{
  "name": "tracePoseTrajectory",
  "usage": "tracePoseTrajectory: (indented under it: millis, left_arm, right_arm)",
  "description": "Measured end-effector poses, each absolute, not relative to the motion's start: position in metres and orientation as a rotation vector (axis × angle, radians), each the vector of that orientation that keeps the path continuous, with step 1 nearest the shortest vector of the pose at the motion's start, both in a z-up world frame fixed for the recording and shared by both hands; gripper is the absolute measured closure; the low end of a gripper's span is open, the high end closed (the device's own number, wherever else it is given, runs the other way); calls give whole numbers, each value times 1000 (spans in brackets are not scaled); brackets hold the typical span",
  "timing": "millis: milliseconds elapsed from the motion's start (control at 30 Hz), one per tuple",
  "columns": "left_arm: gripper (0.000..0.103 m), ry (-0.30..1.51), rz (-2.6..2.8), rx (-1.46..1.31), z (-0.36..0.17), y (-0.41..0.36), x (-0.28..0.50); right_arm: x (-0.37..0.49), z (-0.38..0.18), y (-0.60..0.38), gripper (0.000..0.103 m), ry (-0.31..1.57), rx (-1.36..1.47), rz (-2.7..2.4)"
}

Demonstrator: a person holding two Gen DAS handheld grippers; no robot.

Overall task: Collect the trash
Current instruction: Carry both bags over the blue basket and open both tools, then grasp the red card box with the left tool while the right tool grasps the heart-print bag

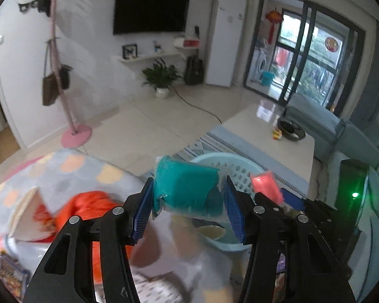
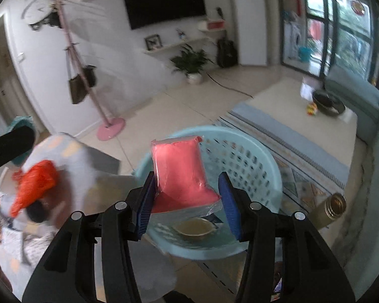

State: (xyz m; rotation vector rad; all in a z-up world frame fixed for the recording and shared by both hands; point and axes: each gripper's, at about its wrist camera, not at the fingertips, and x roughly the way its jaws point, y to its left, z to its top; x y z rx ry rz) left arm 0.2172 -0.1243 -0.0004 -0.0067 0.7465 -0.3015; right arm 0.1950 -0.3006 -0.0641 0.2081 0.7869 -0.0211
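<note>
From the left wrist, the left gripper (image 1: 188, 202) fills the foreground, clenched on a teal packet (image 1: 187, 189) that sits crosswise between its blue pads (image 1: 142, 212). The packet is wrapped in clear film and bulges like soft putty, so it looks light and squashy; the film may be slippery, and a hold across the thick middle, as here, seems safest. Behind it stands a pale blue basket (image 1: 240, 174), with a pink packet (image 1: 265, 184) showing in the other claw at the right. A crumpled orange bag (image 1: 88, 207) lies to the left, on a spotted blanket (image 1: 70, 169).

From the right wrist, the right gripper (image 2: 187, 199) grasps the pink packet (image 2: 182, 171) by its lower end, the rest standing up above the pads (image 2: 145, 202). It looks equally soft and light; gripped so low it could flop or slide out. It hangs just over the basket (image 2: 240, 156), where a shallow beige bowl (image 2: 193, 227) lies at the bottom. Dropping both packets there seems the likely next step. The orange bag (image 2: 35, 181) sits to the left.
</note>
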Motion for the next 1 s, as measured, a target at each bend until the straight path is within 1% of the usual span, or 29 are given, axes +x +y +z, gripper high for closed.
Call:
tracePoseTrajectory:
  millis: [167, 333, 400, 467, 500, 567, 900, 1000]
  left_arm:
    - [51, 821, -331, -12, -23, -142, 246]
    - [50, 867, -355, -32, -38, -149, 268]
    - [42, 874, -365, -47, -40, -150, 269]
    - [39, 869, -372, -65, -42, -150, 269]
    - [34, 865, -372, -64, -42, -151, 271]
    - [25, 856, -373, -68, -42, -150, 269]
    - [24, 775, -381, -97, -15, -123, 227]
    - [24, 736, -359, -102, -3, -109, 209]
  right_arm:
    - [215, -94, -314, 56, 866, 239, -56]
    - [229, -111, -317, 55, 907, 234, -72]
    - [233, -115, -320, 55, 919, 235, -70]
    - [235, -118, -326, 52, 933, 251, -65]
    - [235, -119, -328, 52, 935, 257, -63]
    - [236, -118, -331, 45, 938, 273, -58]
    - [211, -89, -326, 44, 895, 266, -27]
    - [198, -72, -311, 40, 869, 234, 6]
